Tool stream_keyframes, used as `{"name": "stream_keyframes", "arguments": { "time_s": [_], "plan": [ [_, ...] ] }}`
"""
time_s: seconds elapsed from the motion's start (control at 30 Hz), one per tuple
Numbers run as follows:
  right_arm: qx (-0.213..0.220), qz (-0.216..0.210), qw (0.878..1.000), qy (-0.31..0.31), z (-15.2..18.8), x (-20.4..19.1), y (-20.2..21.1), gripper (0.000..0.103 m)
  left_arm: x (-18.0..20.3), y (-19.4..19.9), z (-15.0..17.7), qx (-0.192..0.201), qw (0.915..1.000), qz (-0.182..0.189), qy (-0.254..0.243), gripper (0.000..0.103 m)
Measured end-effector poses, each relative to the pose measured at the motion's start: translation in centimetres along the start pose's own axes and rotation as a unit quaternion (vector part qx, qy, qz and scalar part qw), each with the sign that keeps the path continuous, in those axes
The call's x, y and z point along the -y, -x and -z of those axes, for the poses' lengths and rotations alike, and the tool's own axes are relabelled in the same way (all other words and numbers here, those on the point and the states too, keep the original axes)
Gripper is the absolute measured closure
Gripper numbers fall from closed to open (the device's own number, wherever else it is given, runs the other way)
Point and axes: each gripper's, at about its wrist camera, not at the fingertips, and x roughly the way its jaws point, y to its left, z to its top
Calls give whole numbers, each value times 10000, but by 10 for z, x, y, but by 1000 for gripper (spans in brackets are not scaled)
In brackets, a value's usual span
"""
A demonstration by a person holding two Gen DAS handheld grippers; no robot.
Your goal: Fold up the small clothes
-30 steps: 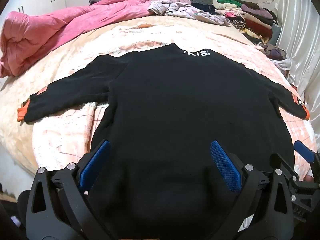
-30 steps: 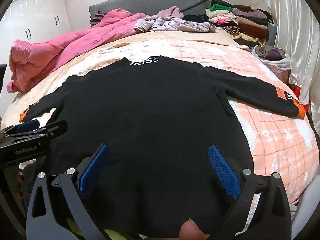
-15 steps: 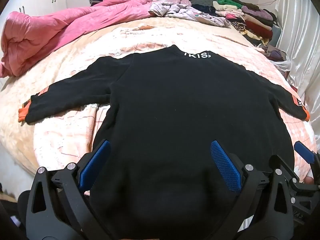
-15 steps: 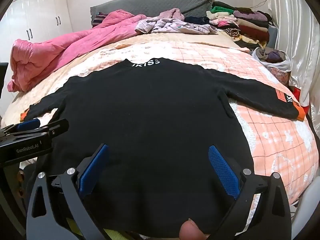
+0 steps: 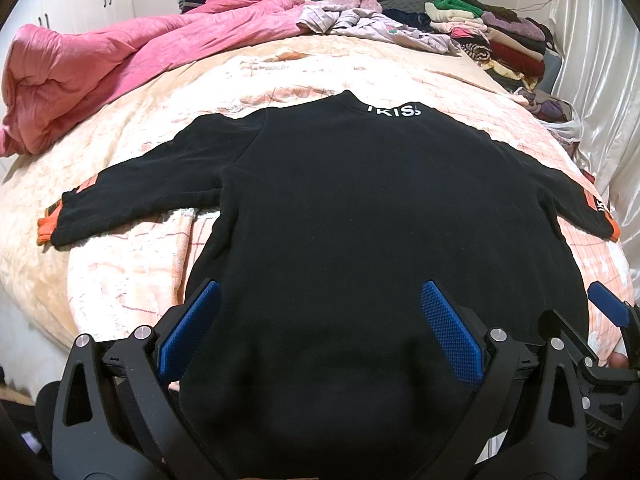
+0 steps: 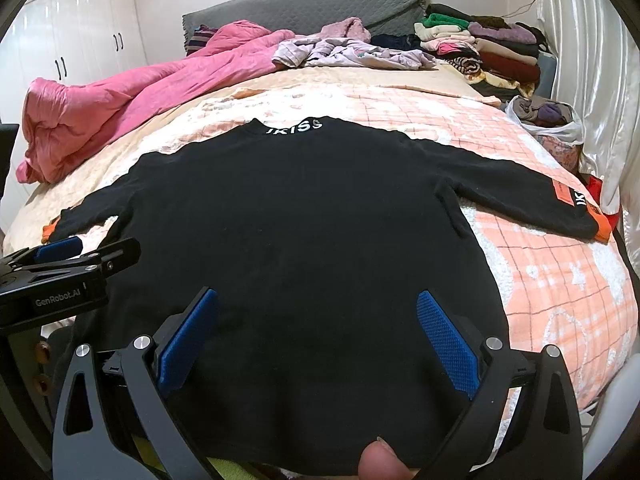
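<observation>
A black long-sleeved sweater lies flat on the bed, sleeves spread, orange cuffs at both ends, white lettering at the collar. My left gripper hovers open over the hem's left part, blue pads wide apart with nothing between them. My right gripper is open too, above the hem's right part. Each gripper shows at the edge of the other's view: the right gripper and the left gripper. A fingertip pokes up at the bottom of the right wrist view.
The bed has a peach checked blanket. A pink quilt is bunched at the far left. Loose pale clothes and a stack of folded clothes lie at the headboard. A plastic bag of clothes sits right, by a curtain.
Both grippers have drawn back slightly and risen, so the sweater sits a little lower in each view. Their jaws stay open; the sweater has not moved.
</observation>
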Motion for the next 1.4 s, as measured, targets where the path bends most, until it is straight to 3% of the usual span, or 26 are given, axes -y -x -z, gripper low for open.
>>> {"name": "stream_keyframes", "arguments": {
  "time_s": [1.07, 1.4],
  "plan": [
    [91, 50, 9999, -59, -3, 3, 2, 4, 4, 3, -2, 60, 10000, -37, -42, 9],
    [169, 183, 9994, -231, -10, 22, 3, 4, 14, -3, -9, 39, 10000, -27, -60, 9]
  ]
}}
